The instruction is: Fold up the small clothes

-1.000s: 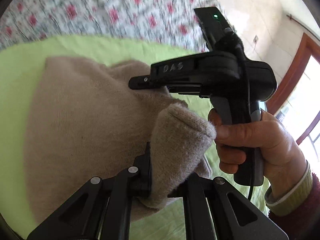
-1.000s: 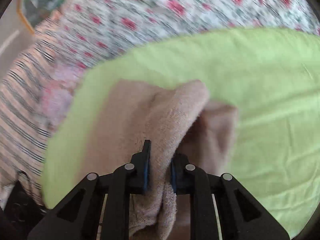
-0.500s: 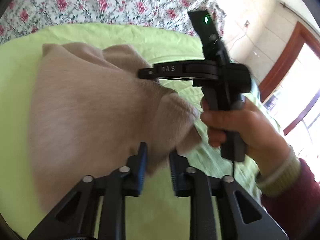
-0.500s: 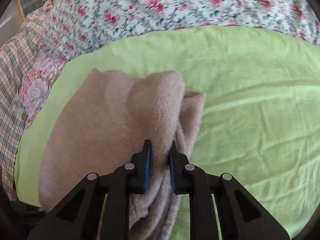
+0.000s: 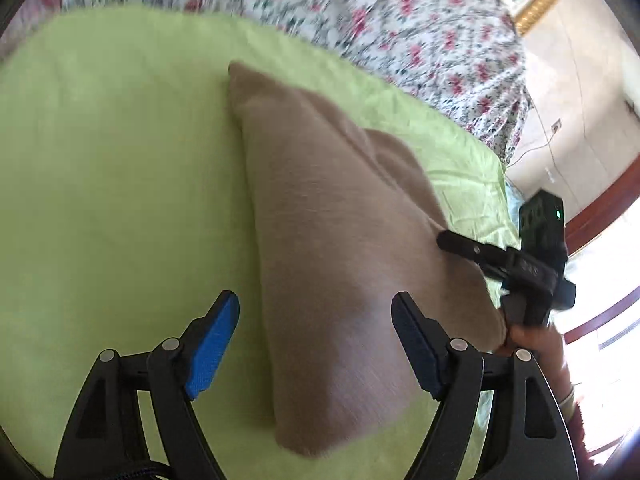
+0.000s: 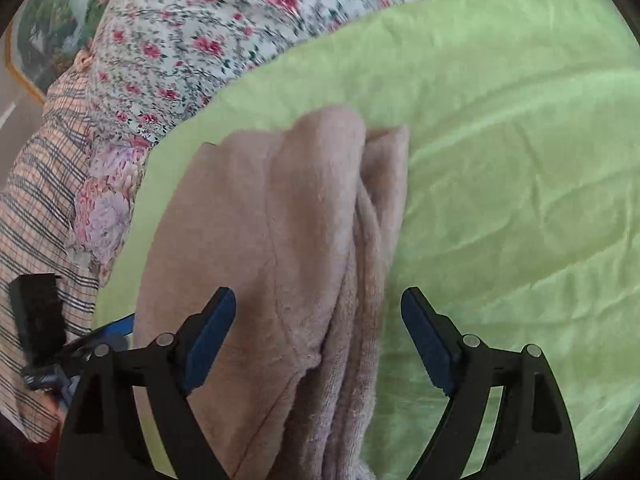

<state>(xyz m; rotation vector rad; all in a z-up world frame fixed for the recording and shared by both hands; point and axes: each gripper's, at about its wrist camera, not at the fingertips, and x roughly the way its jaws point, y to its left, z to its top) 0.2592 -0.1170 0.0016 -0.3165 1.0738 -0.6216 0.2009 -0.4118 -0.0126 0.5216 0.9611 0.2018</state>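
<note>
The beige garment [image 5: 340, 248] lies folded on the green sheet [image 5: 120, 184], with bare sheet to its left and right. Both claws have just been opening: the left claw [image 5: 316, 340] and right claw [image 6: 318, 340] stand wide over its near end, not pinching it. Only the right view shows the layered edges.

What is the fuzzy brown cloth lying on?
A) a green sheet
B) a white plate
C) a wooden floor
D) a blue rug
A: the brown cloth lies folded on the green sheet, with green showing on both sides of it in the left wrist view too.
</note>
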